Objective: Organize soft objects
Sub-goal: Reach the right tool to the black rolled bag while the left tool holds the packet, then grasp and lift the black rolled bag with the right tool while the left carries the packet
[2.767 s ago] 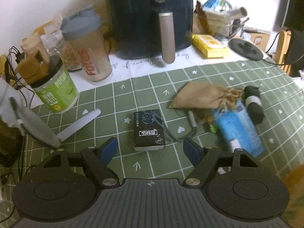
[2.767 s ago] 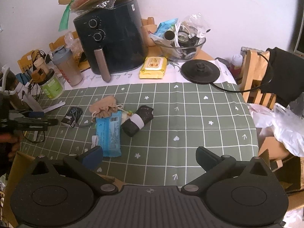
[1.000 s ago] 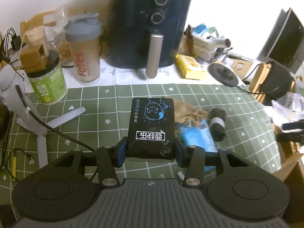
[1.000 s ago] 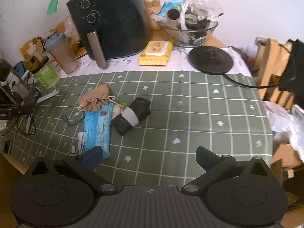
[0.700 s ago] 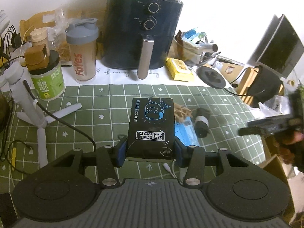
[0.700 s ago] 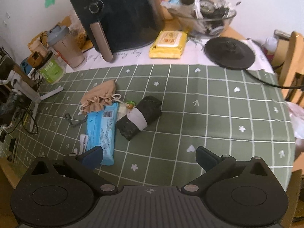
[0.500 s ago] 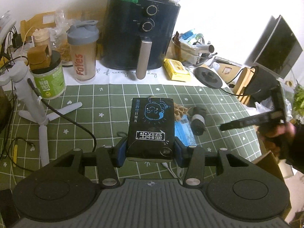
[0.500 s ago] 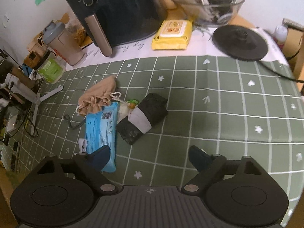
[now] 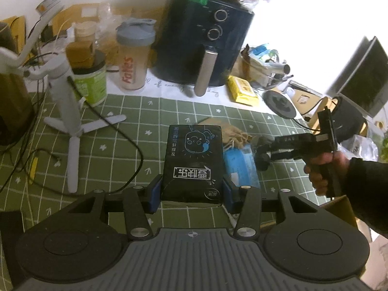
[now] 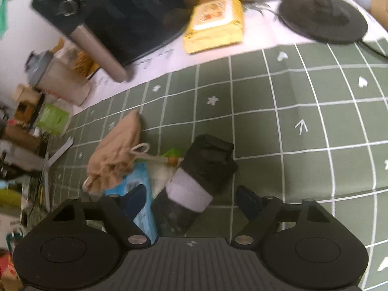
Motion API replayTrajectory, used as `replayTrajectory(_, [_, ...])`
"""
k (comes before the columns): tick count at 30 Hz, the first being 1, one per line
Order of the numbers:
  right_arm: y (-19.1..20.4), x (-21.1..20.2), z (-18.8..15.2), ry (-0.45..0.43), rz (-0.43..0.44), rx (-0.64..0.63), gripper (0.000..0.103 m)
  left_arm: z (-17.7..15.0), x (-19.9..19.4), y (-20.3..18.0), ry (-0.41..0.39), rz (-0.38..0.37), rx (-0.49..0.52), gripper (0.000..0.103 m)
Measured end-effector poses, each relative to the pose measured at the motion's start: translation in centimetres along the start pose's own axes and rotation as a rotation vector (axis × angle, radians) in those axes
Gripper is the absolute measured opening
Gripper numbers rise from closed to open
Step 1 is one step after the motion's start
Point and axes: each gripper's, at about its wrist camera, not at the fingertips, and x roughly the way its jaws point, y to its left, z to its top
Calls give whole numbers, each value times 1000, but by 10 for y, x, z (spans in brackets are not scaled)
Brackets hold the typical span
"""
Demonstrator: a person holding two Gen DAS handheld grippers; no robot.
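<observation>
My left gripper (image 9: 191,192) is shut on a black tissue pack (image 9: 194,160) with a cartoon face and holds it above the green checked mat (image 9: 150,121). My right gripper (image 10: 191,200) is open and straddles a black rolled bundle with a white band (image 10: 196,181) that lies on the mat. Left of the bundle lie a blue wipes pack (image 10: 140,189) and a tan drawstring pouch (image 10: 116,152). In the left wrist view the right gripper (image 9: 264,149) reaches in over the pouch (image 9: 232,133) and the blue pack (image 9: 240,165).
A dark air fryer (image 9: 203,43), a shaker bottle (image 9: 134,53), a green jar (image 9: 91,82) and a yellow pack (image 9: 242,89) stand at the back. A white tripod (image 9: 70,111) with a cable is at the left. A black round base (image 10: 322,17) sits far right.
My left gripper closed on the black tissue pack and lifted it off the mat. My right gripper came down and forward until its open fingers straddle the black rolled bundle.
</observation>
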Motion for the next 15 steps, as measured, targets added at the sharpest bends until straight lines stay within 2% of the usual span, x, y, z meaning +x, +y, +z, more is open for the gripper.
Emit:
replayTrajectory(2, [5,4,3,-3,-31,-13,68,-2,-1,2,3,7,-9,48])
replayTrajectory(3, [8,6,5,1,-53,-33,61,-3,-1,2,5,10,-14,48])
replayTrajectory(7, [29,10,6,53,-185,-207,52,-3,-3,4,6,15,-26,48])
replayTrajectory(8, [35,10,6,58,-233,-260,51,-2,-3,4,4,16,-27,48])
replayTrajectory(10, [38,9,5,67,-275,-302,52,-2,-5,6,-2,18,-29,48])
replayTrajectory(13, [32,13,7,76,-279,-272,52,-2,-6,7,-7,23,-39,48])
replayTrajectory(15, [28,16,7,76,-311,-234,51,-3,-7,6,-9,24,-41,48])
